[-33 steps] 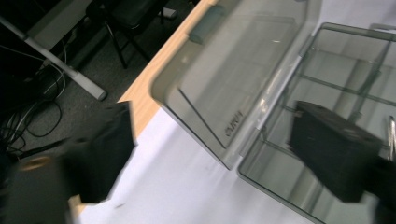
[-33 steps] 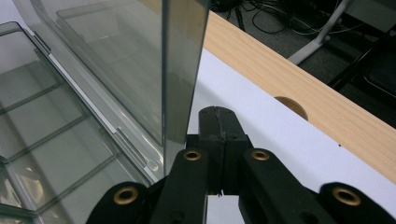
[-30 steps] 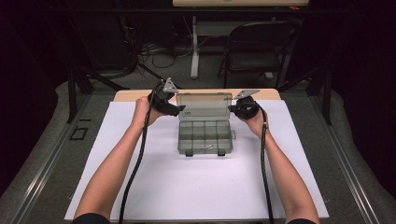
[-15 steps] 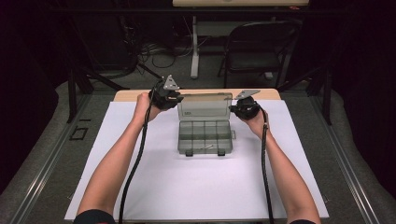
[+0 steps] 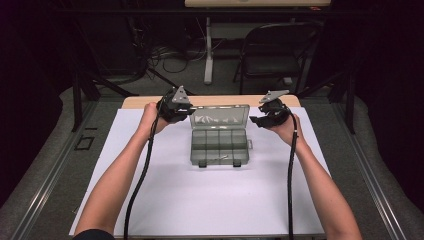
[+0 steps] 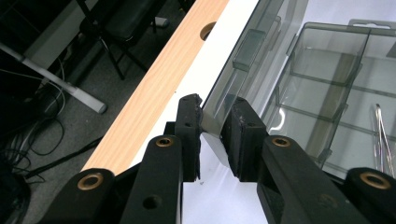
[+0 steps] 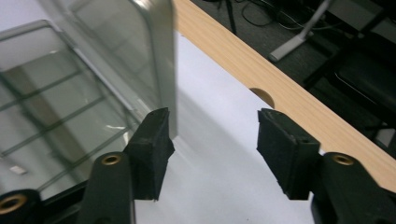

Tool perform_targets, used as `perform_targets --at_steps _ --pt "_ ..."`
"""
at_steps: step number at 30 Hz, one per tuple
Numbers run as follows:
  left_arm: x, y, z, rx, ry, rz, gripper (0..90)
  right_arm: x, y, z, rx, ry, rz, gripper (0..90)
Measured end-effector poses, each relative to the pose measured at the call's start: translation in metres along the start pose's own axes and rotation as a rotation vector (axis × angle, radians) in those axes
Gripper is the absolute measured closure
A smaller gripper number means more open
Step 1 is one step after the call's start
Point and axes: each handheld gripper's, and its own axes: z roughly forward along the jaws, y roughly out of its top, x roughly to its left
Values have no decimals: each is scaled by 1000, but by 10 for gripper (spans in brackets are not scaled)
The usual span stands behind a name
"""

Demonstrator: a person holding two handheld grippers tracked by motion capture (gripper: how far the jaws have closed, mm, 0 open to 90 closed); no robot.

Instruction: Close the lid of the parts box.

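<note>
White paper covers the table under a clear box. Left gripper pinches its lid; right gripper, just opened, holds nothing beside it.

- A white sheet covers most of the tabletop, filling the lower middle of the high view.
- A strip of wooden table edge shows beyond the sheet, at the frame's centre; in the right gripper view it has a round notch.
- A dark folding chair stands on the floor at upper right.
- A pale table leg rises at upper centre.
- Loose cables lie on the grey floor at upper left.
</note>
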Motion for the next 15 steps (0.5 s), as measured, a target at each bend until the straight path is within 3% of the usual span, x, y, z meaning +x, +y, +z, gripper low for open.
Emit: perform_targets --at_steps 3,6,11,15 --pt "-3 -1 -1 -2 -1 9 763 7 10 -9 -9 21 -35 439" --pt "-6 -2 -3 -2 -2 20 762 15 19 -12 -16 31 -76 526" --pt "-10 -4 -6 -5 -6 40 760 23 31 -12 -21 49 -100 717" --pt "-15 -7 -8 -13 0 57 760 28 32 -14 -14 44 -113 755"
